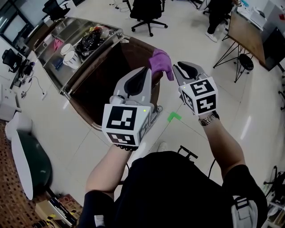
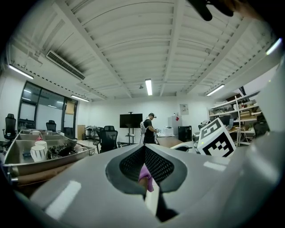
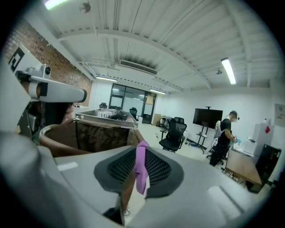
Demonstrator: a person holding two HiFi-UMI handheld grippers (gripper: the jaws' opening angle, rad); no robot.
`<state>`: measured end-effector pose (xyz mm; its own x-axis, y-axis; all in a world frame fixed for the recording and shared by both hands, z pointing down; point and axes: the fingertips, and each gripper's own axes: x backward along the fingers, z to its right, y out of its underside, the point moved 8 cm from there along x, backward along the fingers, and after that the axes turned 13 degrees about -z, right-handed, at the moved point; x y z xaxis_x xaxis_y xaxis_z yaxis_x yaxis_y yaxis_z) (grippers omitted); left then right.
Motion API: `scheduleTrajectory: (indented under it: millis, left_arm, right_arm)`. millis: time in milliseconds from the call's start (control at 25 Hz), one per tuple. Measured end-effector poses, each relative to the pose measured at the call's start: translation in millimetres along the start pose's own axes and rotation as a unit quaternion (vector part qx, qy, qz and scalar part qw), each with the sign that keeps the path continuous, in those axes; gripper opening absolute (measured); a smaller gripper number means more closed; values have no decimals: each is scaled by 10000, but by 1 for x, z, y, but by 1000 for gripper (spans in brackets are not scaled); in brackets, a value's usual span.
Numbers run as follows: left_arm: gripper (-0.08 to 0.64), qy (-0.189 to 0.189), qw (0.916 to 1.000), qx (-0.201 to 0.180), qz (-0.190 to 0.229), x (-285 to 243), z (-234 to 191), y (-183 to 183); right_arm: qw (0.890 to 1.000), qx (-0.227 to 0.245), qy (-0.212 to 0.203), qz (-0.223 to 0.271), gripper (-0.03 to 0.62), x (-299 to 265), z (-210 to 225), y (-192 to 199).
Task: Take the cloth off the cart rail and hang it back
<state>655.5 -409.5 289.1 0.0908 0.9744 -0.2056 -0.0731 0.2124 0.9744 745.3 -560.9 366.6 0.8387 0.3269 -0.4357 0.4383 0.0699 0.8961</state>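
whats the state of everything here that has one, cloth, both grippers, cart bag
cloth: draped over the cart rail, not gripped
left gripper: jaws slightly apart, empty, cloth seen beyond them
right gripper: jaws slightly apart, empty, right beside the cloth
bag: open at the top

Cloth [image 1: 160,62]: purple.
Bag [image 1: 102,75]: dark brown.
Tray [image 1: 82,21], upper left: steel grey.
Cups [image 1: 70,57]: white.
Left gripper [image 1: 148,73], right gripper [image 1: 189,71]: pale grey; pads [image 1: 143,82] black, mesh-patterned; cubes [image 1: 122,122] white with black square markers.
Floor [image 1: 200,26]: glossy cream.
Tape [image 1: 174,116], centre: green.
Shirt [image 1: 173,191]: black.
Chair [image 1: 147,11], top: black.
Brick wall [image 3: 49,49], upper left: red-brown, pale joints.
Carpet [image 1: 6,187], lower left: brown, speckled.
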Motion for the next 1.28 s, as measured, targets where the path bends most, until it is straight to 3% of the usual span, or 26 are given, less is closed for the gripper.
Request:
scheduleTrajectory:
  millis: [280,520,760,960,1280]
  left_arm:
    - [-2,208,9996,-80,174,52,-5,-1]
    - [-2,385,9985,-188,338,107,-21,6]
    - [-2,586,9974,-191,362,163,-27,18]
    - [-2,676,9948,-402,653,208,-31,28]
    - [-2,887,9919,-499,764,254,-28,39]
  right_arm:
    - [9976,116,228,640,5,53,-64,-30]
    - [9938,222,331,1038,0,88,-135,-52]
    - [9908,289,448,1241,0,116,-202,-56]
    - [9872,371,611,1427,0,138,-254,-60]
    - [9857,344,716,1489,0,161,-307,-54]
